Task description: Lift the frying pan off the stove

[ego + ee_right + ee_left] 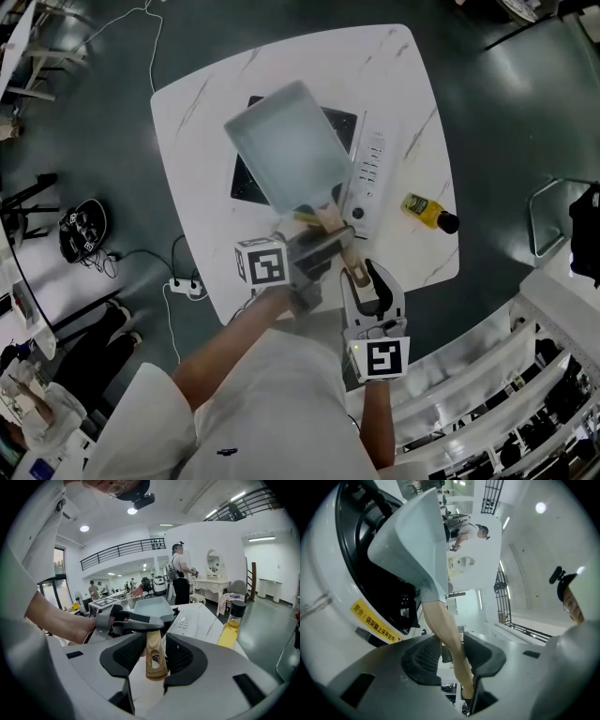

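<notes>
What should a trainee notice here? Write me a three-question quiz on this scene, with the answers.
1. True or false: the frying pan is round.
2. What stands on the table beside the stove? A: an oil bottle. B: a kettle. C: a cup.
3. Which gripper is shut on the pan's wooden handle?

Key
1. False: it is squarish.
2. A.
3. The left gripper. The right gripper has its jaws open around the handle's end.
</notes>
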The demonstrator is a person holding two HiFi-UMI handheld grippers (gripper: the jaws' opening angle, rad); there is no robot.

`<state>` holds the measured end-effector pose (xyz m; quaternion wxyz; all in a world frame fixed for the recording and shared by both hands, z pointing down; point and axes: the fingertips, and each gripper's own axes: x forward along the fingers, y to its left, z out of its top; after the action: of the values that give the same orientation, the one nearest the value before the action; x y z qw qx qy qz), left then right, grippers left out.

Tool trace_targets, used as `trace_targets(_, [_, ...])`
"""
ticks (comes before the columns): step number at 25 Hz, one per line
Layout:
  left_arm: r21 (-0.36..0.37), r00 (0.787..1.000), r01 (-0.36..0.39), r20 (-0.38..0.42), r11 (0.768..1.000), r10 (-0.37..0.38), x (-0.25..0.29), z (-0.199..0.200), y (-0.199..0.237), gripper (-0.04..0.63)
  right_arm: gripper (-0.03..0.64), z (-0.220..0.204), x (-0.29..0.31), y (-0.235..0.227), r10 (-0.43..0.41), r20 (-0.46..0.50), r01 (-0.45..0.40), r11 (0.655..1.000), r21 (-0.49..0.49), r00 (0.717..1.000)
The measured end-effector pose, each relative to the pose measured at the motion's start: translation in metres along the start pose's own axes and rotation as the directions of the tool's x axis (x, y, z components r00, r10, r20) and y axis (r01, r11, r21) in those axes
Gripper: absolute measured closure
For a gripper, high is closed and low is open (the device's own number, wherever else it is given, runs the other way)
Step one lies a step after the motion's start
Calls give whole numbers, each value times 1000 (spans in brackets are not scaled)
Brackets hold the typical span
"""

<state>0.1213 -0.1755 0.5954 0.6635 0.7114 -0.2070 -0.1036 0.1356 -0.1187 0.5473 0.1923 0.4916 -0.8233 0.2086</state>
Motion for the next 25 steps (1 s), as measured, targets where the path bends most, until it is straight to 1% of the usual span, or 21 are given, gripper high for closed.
trace_targets(2, [8, 1000, -11, -4, 1000, 11, -1, -1, 2, 463, 465, -3, 2, 0, 1, -12, -1, 1000, -12, 1000])
trace_targets(7, [-4, 1000, 7, -6, 1000, -7, -1, -1, 1, 466, 453, -17, 7, 1, 1, -53, -4, 998, -58, 999])
trace_targets(11, [-15, 1000, 21, -6, 1000, -21, 1, 0, -3, 466, 451, -23, 9, 2, -12, -57, 7, 997, -79, 998])
trace_targets(12, [-18, 1000, 23, -4, 1000, -23, 1, 0, -3, 466, 465, -23, 10, 2, -16, -54, 11, 996, -90, 998])
trace_targets(13, [-20, 1000, 26, -3, 999, -26, 2, 1, -2, 466, 499, -23, 10, 1, -17, -50, 11, 995, -104, 999])
trace_targets(16, [-25, 1000, 31, -3, 999, -31, 2, 1, -1, 468, 500, -23, 11, 1, -9, -46, 3, 992, -127, 999])
trace_targets(20, [-16, 999, 32, -3, 999, -32, 1, 0, -2, 466, 501, -22, 10, 3, -16, -42, 11, 993, -114, 999])
trace_targets(25, [-9, 1000, 27, -11, 1000, -27, -4, -5, -2, 466, 502, -23, 5, 7, -15, -32, 10, 989, -149, 999])
